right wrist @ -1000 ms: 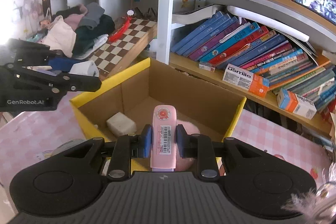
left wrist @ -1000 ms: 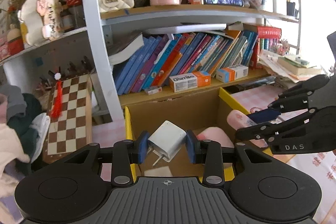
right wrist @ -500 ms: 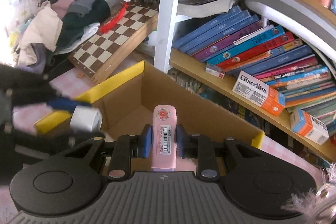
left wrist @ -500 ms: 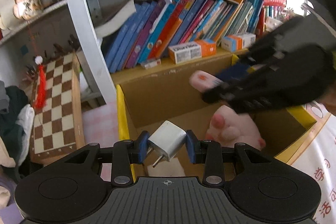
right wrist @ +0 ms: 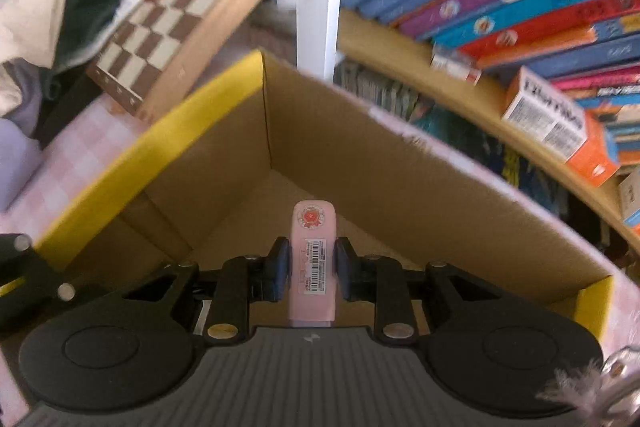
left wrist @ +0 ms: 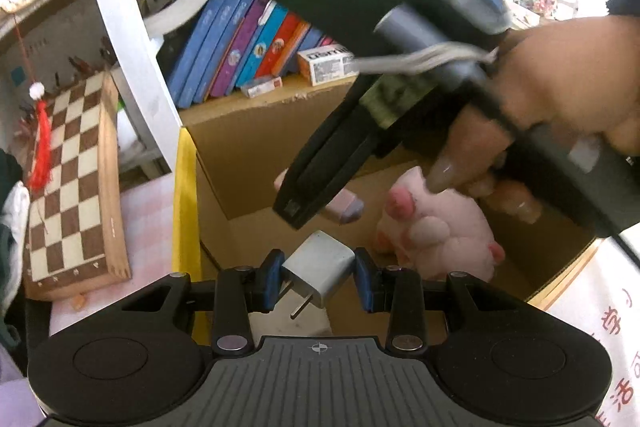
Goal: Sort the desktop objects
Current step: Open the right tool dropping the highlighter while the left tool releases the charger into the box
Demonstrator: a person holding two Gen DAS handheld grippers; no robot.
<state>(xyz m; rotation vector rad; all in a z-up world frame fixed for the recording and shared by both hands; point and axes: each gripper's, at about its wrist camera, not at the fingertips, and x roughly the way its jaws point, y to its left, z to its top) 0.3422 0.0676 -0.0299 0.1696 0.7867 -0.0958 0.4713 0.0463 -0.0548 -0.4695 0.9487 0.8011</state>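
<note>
Both tilted down over open yellow-edged cardboard box (right wrist: 224,107). Left gripper (left wrist: 319,281) clamped on white cube plug charger (left wrist: 320,267); right gripper (right wrist: 310,269) clamped on slim pink barcode-labelled stick (right wrist: 313,263), hand (left wrist: 560,99) on handle.

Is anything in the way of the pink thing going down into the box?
Nothing visible blocks it. The right gripper holds the pink barcode-labelled stick over the cardboard box, and the brown floor just ahead of its tip looks bare. The pink plush toy lies off to one side.
</note>
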